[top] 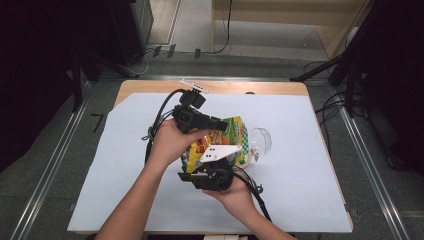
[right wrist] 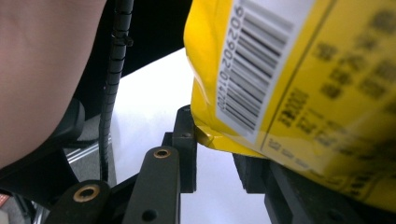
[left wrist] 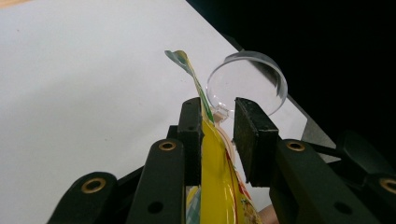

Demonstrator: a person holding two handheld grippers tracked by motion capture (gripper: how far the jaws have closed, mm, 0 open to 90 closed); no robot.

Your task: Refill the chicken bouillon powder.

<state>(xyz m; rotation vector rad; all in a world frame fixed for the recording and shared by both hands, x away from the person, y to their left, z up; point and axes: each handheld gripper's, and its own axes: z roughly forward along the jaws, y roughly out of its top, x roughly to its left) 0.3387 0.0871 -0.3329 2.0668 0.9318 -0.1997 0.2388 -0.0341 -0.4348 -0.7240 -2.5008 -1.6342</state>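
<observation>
Snack bag [top: 227,142], yellow with green and red print, hung above the middle of the tabletop [top: 300,200], caught between the two grippers over the white sheet [top: 125,165] that covered most of the wooden surface.

At the left of the high view, the person's left hand [top: 172,142] came in from the bottom edge and held the left gripper [top: 216,123], whose black body pointed rightward toward the bag's upper part, with a black cable [top: 161,116] looping away behind it. In the left gripper view the bag's thin top edge [left wrist: 205,107] stood upright between the two black jaws. It lay flat against the left jaw's pad, while a visible gap stayed between the foil and the right jaw's pad, so the jaws sat narrowed around the edge without plainly clamping it.

Further right and lower, the right hand [top: 235,197] held the right gripper [top: 212,172] beneath the bag, its grey three-cornered plate [top: 220,152] lying across the print. In the right gripper view the bag's yellow back, with a barcode [right wrist: 254,70] and blurred lettering, hung close above the jaws; its lower corner sat at the inner face of the left jaw and hid the right jaw's pad, so whether that gripper was pinching could not be told.

At the far right, a clear glass bowl [top: 261,140] lay tipped on the sheet just beside the bag, its round rim [left wrist: 247,77] showing beyond the left gripper's jaws.
</observation>
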